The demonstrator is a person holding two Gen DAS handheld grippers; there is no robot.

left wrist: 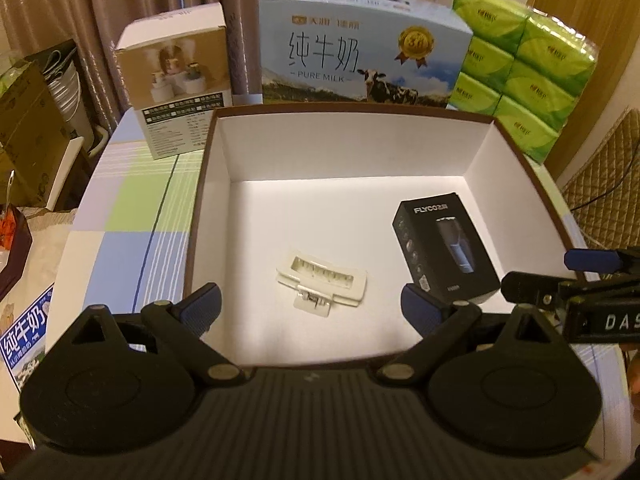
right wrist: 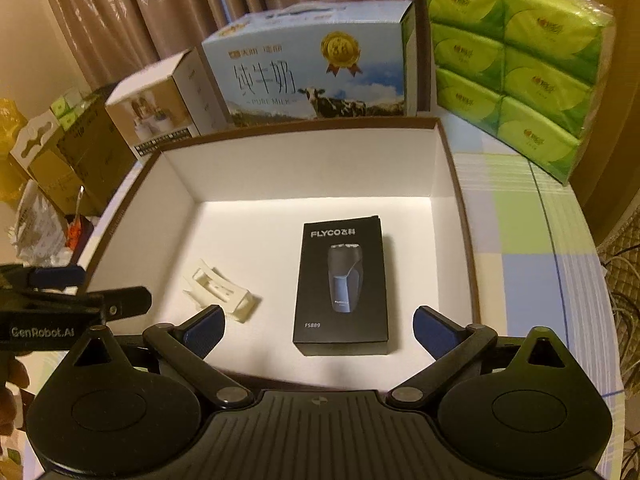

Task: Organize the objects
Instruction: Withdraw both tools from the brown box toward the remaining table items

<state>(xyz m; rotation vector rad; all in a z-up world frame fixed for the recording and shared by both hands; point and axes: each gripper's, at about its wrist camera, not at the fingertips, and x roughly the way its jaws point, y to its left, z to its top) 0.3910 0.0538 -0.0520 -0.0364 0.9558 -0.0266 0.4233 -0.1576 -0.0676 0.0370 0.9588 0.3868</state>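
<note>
**Table and its load**

A table with a checked green, blue and white cloth carries an open tray in the middle. Behind it stand a small carton, a milk box and a tissue pack.

I count one open tray on the tabletop. Inside the tray: one black shaver box and one white plastic clip. Behind the tray: one milk carton, one small humidifier box, and one tissue bundle showing six green packs.
</note>
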